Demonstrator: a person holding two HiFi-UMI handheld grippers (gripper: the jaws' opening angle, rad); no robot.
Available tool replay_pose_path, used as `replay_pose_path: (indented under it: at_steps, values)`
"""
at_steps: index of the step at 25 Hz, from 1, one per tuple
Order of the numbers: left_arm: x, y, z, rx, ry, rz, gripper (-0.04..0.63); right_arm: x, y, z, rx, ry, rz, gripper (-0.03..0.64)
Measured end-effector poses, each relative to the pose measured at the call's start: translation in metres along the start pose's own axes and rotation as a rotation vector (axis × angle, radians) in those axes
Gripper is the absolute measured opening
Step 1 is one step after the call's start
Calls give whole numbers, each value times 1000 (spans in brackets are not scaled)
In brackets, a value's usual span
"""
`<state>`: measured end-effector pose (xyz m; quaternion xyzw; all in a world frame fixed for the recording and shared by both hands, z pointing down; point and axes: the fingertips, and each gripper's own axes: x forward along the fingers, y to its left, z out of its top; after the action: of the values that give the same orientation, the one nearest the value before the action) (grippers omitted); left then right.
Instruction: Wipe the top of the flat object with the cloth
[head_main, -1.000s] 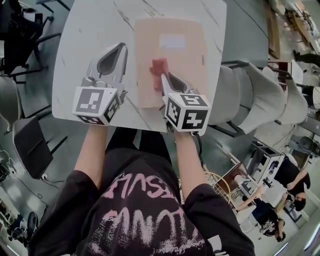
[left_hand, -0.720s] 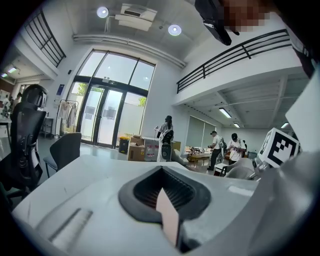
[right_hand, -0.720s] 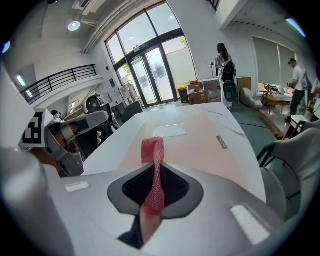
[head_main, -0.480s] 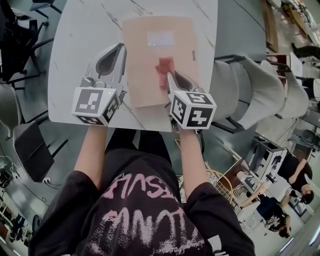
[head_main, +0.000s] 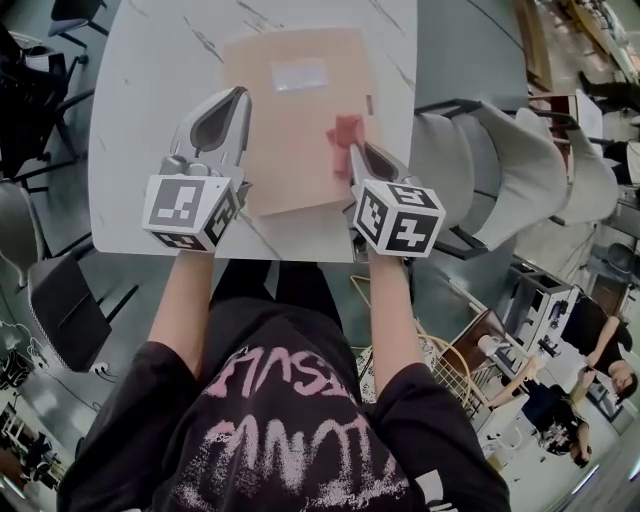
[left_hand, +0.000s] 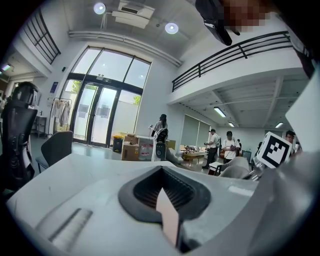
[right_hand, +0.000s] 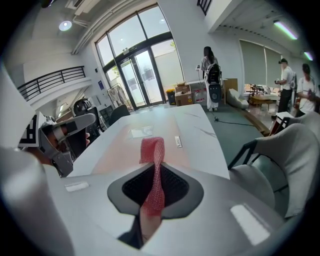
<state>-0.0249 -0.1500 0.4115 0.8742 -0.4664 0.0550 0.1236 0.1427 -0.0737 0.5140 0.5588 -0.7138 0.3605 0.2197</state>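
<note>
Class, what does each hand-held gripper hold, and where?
Right hand-held gripper: red mesh cloth, by its near end. Left hand-held gripper: beige flat board, by its left edge.

Tall glazed doors (left_hand: 95, 117), balcony railing (left_hand: 235, 51) (ceiling spotlights (left_hand: 171, 28) lit), grey chairs (head_main: 530, 190).

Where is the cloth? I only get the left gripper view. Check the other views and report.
Observer: The red cloth is clamped in the right gripper, with its free end on the tan flat object.
Operator: Tell me which part of the object it is on.
Observer: In the head view it lies near the object's right edge, about halfway along, on the near side of the white label.
Operator: Say which edge my gripper has.
Observer: The left gripper is clamped on the object's left edge, across from the cloth.
</note>
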Motion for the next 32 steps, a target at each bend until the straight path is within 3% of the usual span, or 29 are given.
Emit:
replay_pose_path:
  at_steps: [13,32]
  values:
    - [4,-13,1,12,-4,-33,0,-13,-34,2,24,-28,-73,57]
    - [-13,0,22,19,-29,-20,0,-26,0,42,11,-192,-21,55]
